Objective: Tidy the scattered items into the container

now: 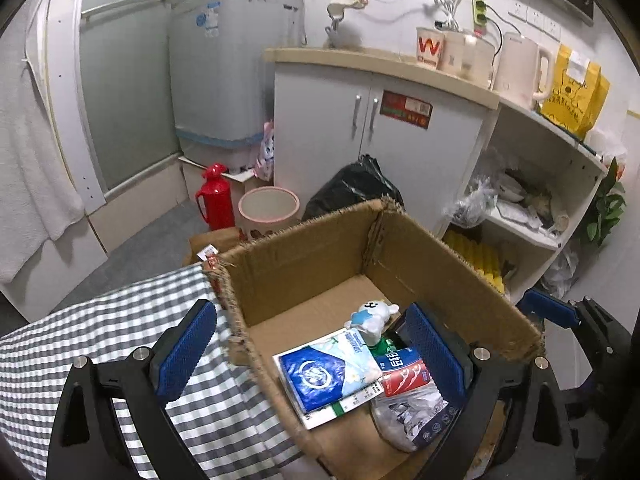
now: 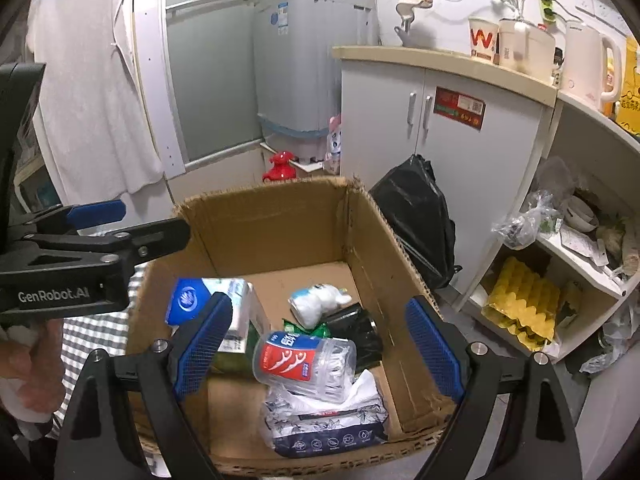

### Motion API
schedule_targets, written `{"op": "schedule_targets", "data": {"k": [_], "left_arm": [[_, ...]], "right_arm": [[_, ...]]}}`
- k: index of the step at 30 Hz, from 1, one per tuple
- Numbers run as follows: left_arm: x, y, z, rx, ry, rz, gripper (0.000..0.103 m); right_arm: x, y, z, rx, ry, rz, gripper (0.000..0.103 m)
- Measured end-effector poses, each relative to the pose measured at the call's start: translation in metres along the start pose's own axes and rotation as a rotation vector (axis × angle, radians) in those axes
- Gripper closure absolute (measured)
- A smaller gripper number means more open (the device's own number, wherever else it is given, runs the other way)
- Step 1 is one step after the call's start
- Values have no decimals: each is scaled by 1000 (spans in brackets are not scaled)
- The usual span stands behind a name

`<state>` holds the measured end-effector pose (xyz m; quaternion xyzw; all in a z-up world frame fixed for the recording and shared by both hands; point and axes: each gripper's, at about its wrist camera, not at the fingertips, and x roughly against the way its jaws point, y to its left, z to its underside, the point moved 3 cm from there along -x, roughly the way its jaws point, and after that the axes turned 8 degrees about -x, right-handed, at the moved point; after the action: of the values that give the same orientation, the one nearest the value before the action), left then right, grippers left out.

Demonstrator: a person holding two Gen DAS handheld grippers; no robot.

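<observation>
While both tools hang over the cardboard box point(image 2: 280, 224), neither grips anything: the left hand-held gripper point(image 1: 316, 354) has its blue pads spread wide, one over the checked cloth point(image 1: 120, 320) and one over the box, and the right hand-held gripper point(image 2: 320, 350) is just as wide apart above the heap. Below them, inside the box, lie a blue-and-white tissue pack point(image 1: 328, 372), a clear cup with a red label point(image 2: 304, 360), a small white toy point(image 2: 320, 300), a dark cup point(image 2: 356, 330) and a pack of wipes point(image 2: 328, 428). No loose item shows on the cloth in view, so the sorting looks close to done. To finish well, I would lift both tools straight up clear of the ragged rim, keeping the pads off the cardboard walls so the box does not get dragged off the table, then look across the cloth for anything missed.
</observation>
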<state>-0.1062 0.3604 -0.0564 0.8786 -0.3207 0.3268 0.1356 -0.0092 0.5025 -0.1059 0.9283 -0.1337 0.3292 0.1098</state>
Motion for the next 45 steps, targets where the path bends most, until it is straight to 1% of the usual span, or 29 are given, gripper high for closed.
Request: {"op": "schedule_targets", "data": {"k": [7, 13, 17, 20, 27, 38, 42, 45], "left_arm": [[43, 21, -3, 18, -55, -39, 4], [83, 46, -2, 39, -103, -99, 3], [110, 68, 2, 64, -133, -138, 3], [130, 86, 6, 88, -156, -167, 0], [170, 127, 24, 129, -182, -248, 0], [222, 182, 61, 195, -190, -364, 0], [242, 200, 74, 213, -194, -417, 0], [256, 212, 84, 228, -199, -452, 0]], "right_arm": [[29, 19, -12, -10, -47, -13, 14], [46, 39, -19, -11, -61, -25, 10], [59, 59, -26, -4, -85, -58, 9], [67, 76, -30, 12, -104, -83, 9], [77, 122, -32, 39, -122, -149, 7], [89, 197, -29, 72, -140, -256, 7], [95, 220, -27, 83, -152, -288, 3], [99, 239, -26, 96, -159, -311, 2]]}}
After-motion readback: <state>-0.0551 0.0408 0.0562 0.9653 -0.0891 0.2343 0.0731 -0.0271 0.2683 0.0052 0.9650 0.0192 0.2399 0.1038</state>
